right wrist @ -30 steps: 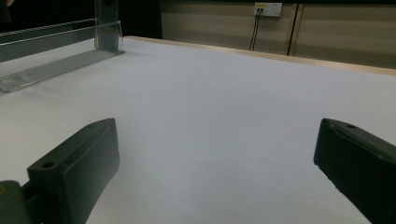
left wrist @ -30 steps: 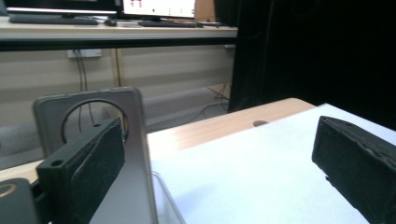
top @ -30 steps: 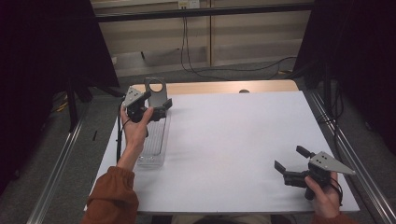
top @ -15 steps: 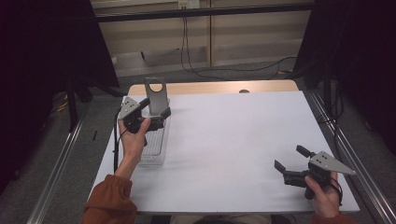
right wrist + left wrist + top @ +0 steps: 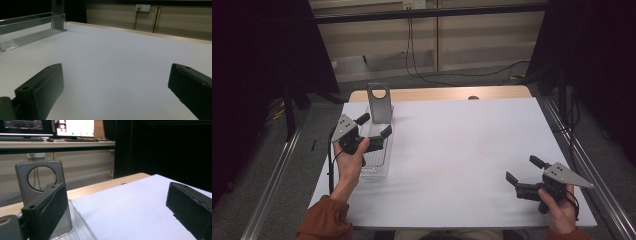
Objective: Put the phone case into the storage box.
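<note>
A grey phone case (image 5: 378, 102) with a round camera hole stands upright at the far end of a clear plastic tray (image 5: 374, 150) on the left side of the white table. In the left gripper view the case (image 5: 40, 180) rises just behind the left jaw, with the tray wall (image 5: 80, 220) below it. My left gripper (image 5: 374, 126) hovers open over the tray, a short way in front of the case, holding nothing. My right gripper (image 5: 523, 170) rests open and unloaded near the table's front right corner. The right gripper view has the tray (image 5: 27, 37) and case (image 5: 58, 13) far off.
The white table sheet (image 5: 462, 150) spans the middle, with a wooden strip (image 5: 452, 93) along its far edge. Metal rails (image 5: 272, 185) run beside the table on both sides. Cables (image 5: 422, 60) lie on the floor beyond. Monitors (image 5: 50, 127) sit on a desk behind.
My left gripper has drawn back toward the person along the tray, away from the phone case, which now stands free. The right gripper has stayed put.
</note>
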### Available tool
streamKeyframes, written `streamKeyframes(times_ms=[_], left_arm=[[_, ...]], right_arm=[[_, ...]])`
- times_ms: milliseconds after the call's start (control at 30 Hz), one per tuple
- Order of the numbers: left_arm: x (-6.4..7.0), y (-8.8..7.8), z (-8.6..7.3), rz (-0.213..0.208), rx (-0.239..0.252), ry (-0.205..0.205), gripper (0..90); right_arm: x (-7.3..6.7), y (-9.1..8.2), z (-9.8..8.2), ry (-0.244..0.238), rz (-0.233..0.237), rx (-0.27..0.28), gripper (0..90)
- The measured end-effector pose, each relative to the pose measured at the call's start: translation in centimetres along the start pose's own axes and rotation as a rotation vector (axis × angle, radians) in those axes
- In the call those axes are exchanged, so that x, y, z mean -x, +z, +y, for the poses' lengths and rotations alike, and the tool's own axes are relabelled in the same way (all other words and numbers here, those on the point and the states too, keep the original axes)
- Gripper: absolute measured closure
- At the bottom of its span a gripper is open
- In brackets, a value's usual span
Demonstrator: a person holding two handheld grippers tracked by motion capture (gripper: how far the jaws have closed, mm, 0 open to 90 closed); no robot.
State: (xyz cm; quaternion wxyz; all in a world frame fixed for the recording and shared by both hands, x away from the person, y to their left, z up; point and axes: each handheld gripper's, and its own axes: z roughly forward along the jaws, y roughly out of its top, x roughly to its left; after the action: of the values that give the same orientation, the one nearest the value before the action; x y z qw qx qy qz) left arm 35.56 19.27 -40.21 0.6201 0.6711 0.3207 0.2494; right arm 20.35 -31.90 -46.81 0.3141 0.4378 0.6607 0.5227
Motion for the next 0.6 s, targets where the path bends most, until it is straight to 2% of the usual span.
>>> streamKeyframes(times_ms=[133,367,500,600], left_arm=[[0.2,-0.8,-0.4,0.012,0.005,-0.004,3.1],[0.6,-2.1,-1.3,0.03,-0.009,0.013,1.8],[0.8,-2.9,-2.0,0.038,-0.003,-0.005,1.8],[1.0,-3.5,-2.5,0.04,-0.006,0.003,1.8]], right_arm=[[0.0,0.0,0.0,0.003,-0.003,0.002,0.0],[0.0,-0.1,0.0,0.0,-0.001,0.003,0.0],[0.0,-0.1,0.0,0.002,-0.004,0.003,0.0],[0.1,-0.2,0.1,0.003,-0.01,0.01,0.0]])
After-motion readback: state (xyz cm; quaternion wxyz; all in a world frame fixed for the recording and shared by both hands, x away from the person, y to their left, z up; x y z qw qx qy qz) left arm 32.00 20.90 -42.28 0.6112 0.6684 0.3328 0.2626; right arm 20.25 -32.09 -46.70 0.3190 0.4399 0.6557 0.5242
